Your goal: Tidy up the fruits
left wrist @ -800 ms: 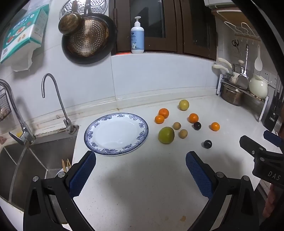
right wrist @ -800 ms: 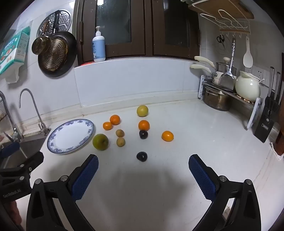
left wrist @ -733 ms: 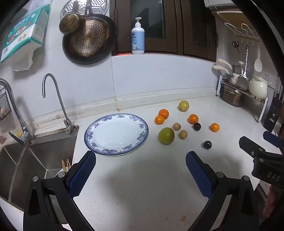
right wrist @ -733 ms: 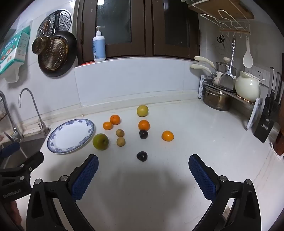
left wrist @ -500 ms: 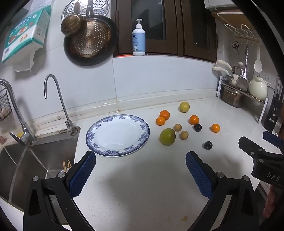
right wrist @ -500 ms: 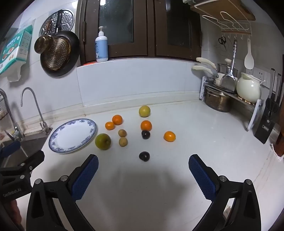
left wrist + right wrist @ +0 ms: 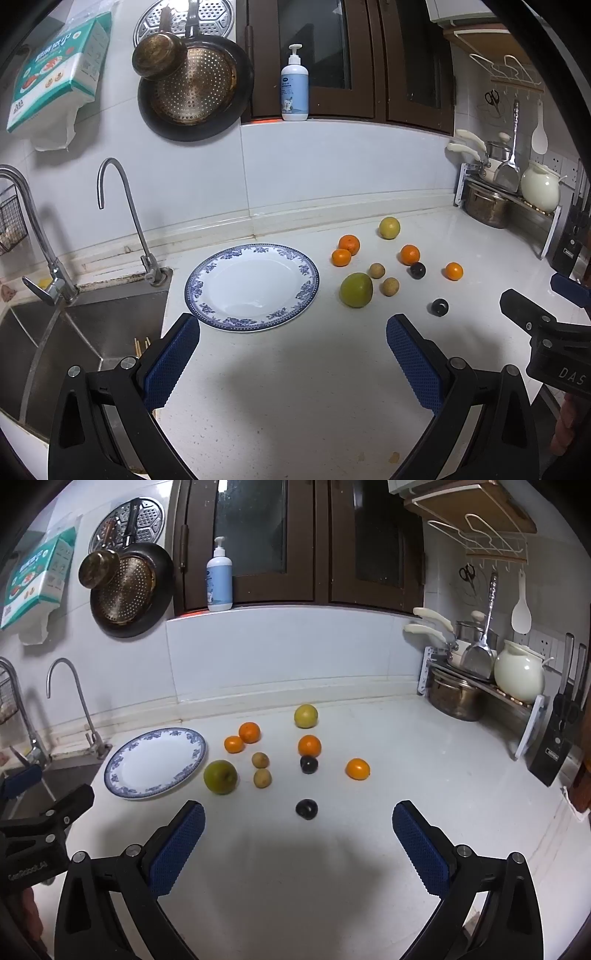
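Ten fruits (image 7: 220,776) lie loose on the worktop (image 7: 332,867) right of the bare plate (image 7: 155,762); both grippers, left gripper (image 7: 291,363) and right gripper (image 7: 297,843), hover near, fingers spread wide, gripping nothing, their bases cut off.

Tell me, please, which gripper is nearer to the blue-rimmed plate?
Left. The left gripper hovers open just in front of the plate. The right gripper is open farther to the plate's right, in front of the nearest dark plum.
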### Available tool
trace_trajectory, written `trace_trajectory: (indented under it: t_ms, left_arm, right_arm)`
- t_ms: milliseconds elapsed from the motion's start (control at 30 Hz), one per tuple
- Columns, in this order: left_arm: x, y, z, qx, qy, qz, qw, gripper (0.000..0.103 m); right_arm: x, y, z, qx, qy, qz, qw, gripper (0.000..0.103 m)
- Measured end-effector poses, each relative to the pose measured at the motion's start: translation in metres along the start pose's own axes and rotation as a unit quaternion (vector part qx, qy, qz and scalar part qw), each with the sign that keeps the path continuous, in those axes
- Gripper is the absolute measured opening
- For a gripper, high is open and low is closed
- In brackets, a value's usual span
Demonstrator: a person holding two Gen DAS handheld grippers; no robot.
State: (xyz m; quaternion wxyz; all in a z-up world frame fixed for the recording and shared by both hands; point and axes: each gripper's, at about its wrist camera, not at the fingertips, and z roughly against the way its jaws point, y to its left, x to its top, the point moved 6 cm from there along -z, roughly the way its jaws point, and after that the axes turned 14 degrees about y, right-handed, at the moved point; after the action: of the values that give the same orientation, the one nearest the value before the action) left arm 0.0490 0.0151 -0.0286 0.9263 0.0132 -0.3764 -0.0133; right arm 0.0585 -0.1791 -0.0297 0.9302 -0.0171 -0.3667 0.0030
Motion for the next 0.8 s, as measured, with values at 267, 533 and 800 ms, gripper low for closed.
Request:
trace_trajectory:
  t_ms: [267, 533, 800]
  left_arm:
    - [-0.0007, -0.0017, 0.0005, -0.004, -0.006, -0.005, 1.0000, 0.103]
    - [-0.0002, -0.0028, 0.0026, -0.008, -0.011, -0.006, 0.9999, 0.103]
    - [-0.0006, -0.0031, 0.0030, -0.008, -0.012, -0.007, 0.9999, 0.103]
  right_arm:
    - [-0.0012, 0.0008, -0.0003, 0.000, 0.001, -0.002, 1.000, 0.103]
    - [-0.0015, 0.0013, 0.0005, 0.000, -0.002, -0.002, 1.000, 0.103]
    - [-0.0016, 0.0016, 0.0004, 0.001, -0.002, -0.001, 1.000, 0.102]
